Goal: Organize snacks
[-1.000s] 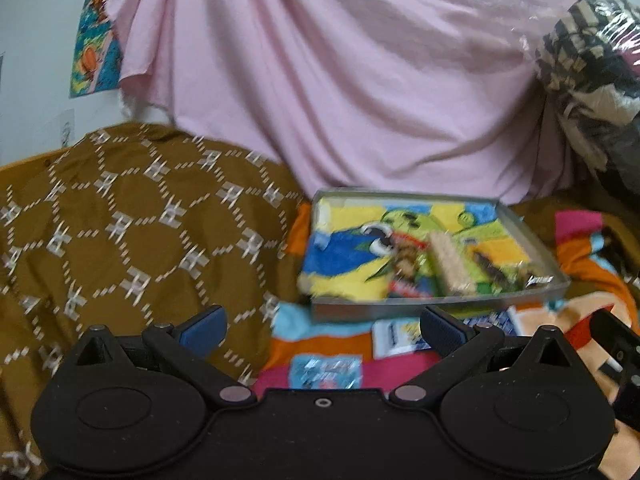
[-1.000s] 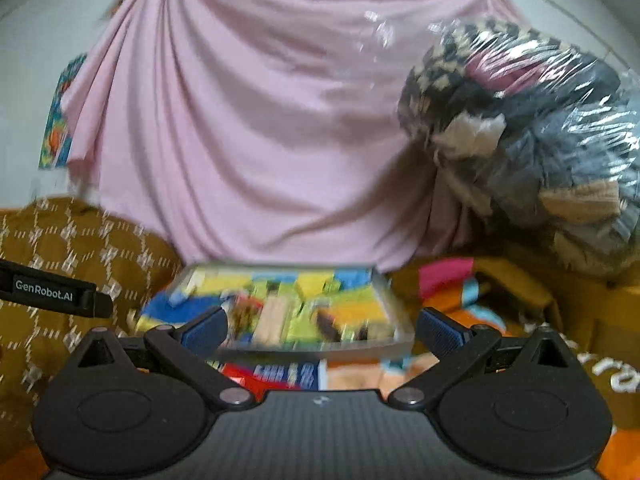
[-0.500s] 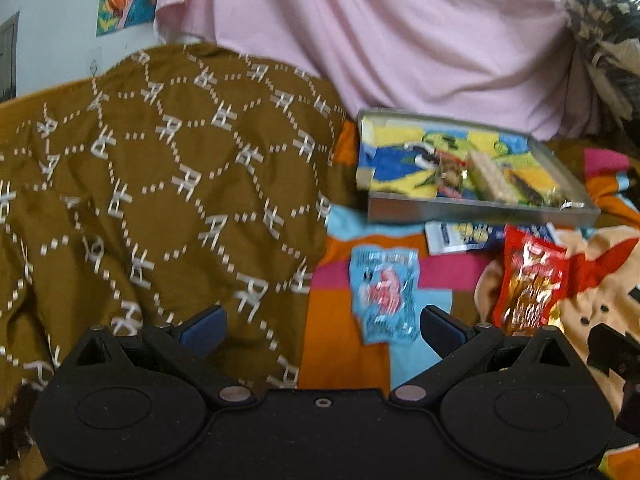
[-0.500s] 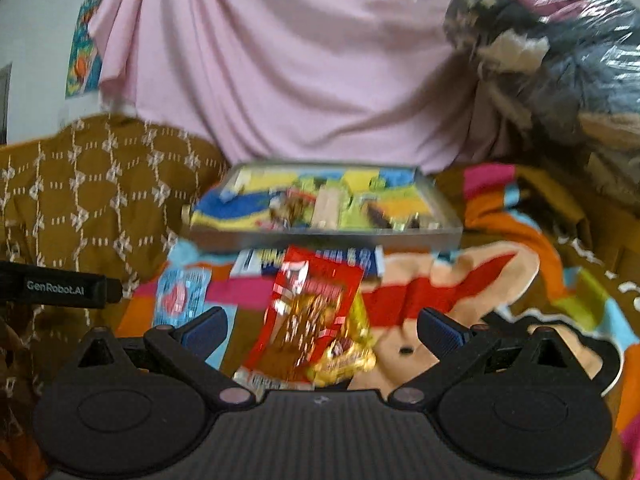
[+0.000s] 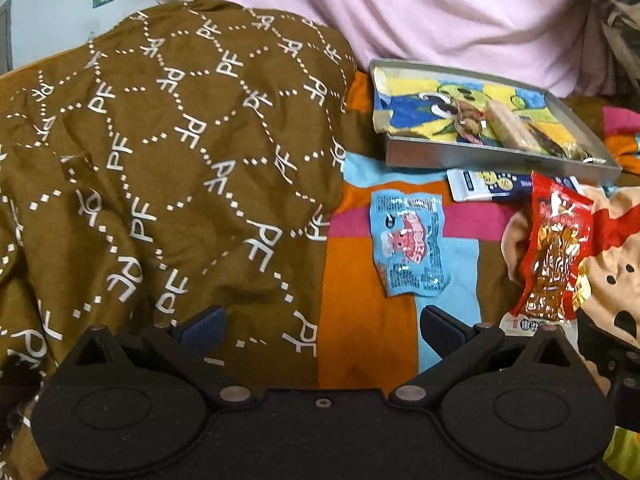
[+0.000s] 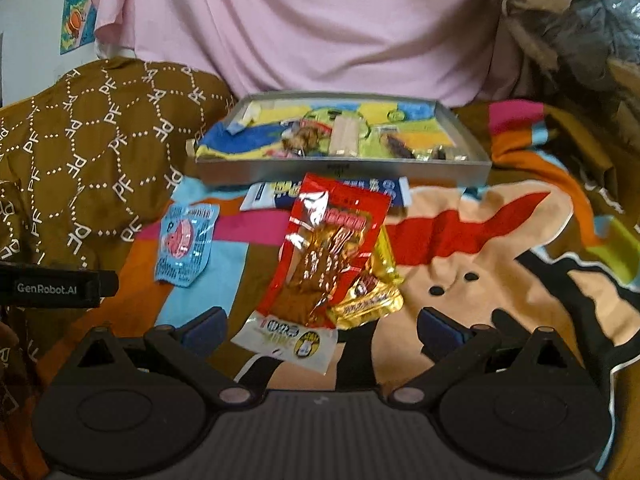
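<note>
1. Right gripper (image 6: 322, 326) was wide open and held nothing. It hovered over the near end of the red pack (image 6: 320, 264); I couldn't tell if either finger touched the blanket (image 6: 480, 280).
2. Left gripper (image 5: 322, 326) was also wide open and empty, over the seam between the brown quilt (image 5: 160, 160) and the blanket, with nothing between its fingers.
3. Red pack lay flat on the blanket in front of the tray (image 6: 344, 166), its far end overlapping the white-blue pack (image 6: 264, 196). A gold pack (image 6: 372, 296) was tucked under its right edge, touching it.
4. Blue pack (image 6: 186, 244) lay alone to the left, flat, apart from the red one.
5. Tray sat at the far edge and already held several snacks.
6. Handling, my read: all the packs looked light, floppy and slick-filmed, with crushable contents. A flat-lying pouch gives little to bite on.
7. Best hold for the red pack was probably across its narrow width at the near sealed end, pinching the film, not the filling.
8. Risk: a grab there could snag the gold pack too, or the soft blanket could bunch up under the fingers.
</note>
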{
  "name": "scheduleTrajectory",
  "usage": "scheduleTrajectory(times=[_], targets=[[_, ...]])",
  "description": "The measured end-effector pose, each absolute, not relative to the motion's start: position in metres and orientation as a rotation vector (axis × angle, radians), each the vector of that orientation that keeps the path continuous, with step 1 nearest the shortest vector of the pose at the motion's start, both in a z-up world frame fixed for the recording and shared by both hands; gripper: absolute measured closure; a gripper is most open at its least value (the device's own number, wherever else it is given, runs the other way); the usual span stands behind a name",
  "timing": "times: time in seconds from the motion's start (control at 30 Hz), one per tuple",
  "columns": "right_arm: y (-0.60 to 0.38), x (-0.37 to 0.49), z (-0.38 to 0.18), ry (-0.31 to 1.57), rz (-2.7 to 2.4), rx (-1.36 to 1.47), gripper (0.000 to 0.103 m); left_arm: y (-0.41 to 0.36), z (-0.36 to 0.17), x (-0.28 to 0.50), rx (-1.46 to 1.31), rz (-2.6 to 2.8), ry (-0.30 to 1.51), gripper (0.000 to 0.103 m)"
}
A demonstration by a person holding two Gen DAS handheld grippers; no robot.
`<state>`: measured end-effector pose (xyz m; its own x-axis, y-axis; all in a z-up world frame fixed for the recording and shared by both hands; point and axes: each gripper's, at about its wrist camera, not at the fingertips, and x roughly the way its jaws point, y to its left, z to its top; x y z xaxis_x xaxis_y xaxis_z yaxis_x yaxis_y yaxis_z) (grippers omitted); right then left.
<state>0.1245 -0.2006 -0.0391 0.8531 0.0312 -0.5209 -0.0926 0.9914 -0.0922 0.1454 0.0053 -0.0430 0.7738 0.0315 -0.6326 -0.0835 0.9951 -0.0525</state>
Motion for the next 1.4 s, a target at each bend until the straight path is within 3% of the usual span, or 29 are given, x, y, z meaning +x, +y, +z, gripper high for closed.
scheduleTrajectory(times=[0.7,0.93,1.4], targets=[[-0.193,0.153,-0.058,0.703,0.147,-0.09,0.0,-0.013,-0.058,0.186,-0.048,0.029,0.754,0.001],[-0.203,0.181,-0.044,0.635,0.174,-0.152,0.0,-0.024,-0.049,0.203,0.0,-0.019,0.68,0.001],[-0.194,0.223,-0.07,0.653,0.143,-0.07,0.0,-0.043,-0.053,0.264,-0.006,-0.087,0.762,0.001]])
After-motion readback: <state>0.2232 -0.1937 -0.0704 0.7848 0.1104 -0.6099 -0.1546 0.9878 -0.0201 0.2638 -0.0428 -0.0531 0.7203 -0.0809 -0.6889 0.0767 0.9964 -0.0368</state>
